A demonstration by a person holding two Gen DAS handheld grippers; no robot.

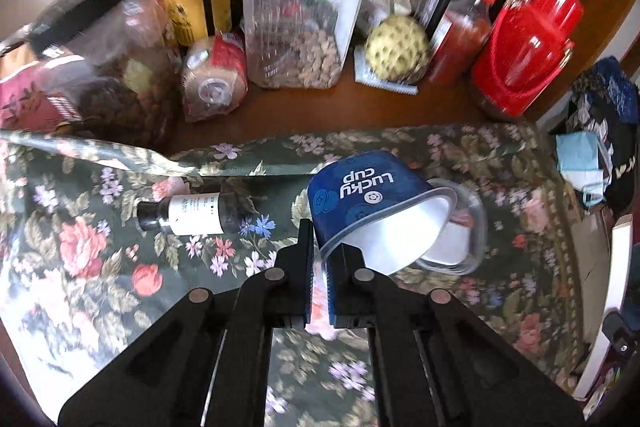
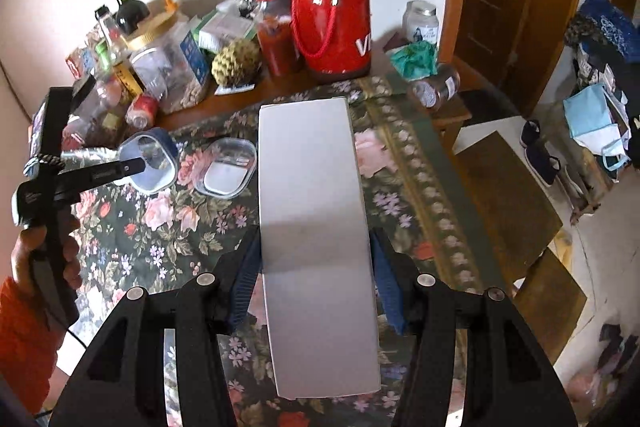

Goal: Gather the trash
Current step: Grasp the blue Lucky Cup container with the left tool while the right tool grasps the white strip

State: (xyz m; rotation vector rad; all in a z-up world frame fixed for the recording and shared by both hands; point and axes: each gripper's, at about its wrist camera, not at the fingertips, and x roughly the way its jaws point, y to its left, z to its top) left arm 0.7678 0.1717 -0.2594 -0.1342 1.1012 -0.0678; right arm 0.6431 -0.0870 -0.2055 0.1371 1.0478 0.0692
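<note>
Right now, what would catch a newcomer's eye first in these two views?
The blue cup, pinched at its rim by the left gripper, tilts above the floral tablecloth. The right gripper holds a long white box over the same cloth. Behind stands a bright red flask.

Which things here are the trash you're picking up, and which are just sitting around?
Trash job:
- blue cup, pinched by the left gripper
- white box, held in the right gripper
- clear lid

Just sitting:
- red flask
- nut jar
- sauce bottle
</note>
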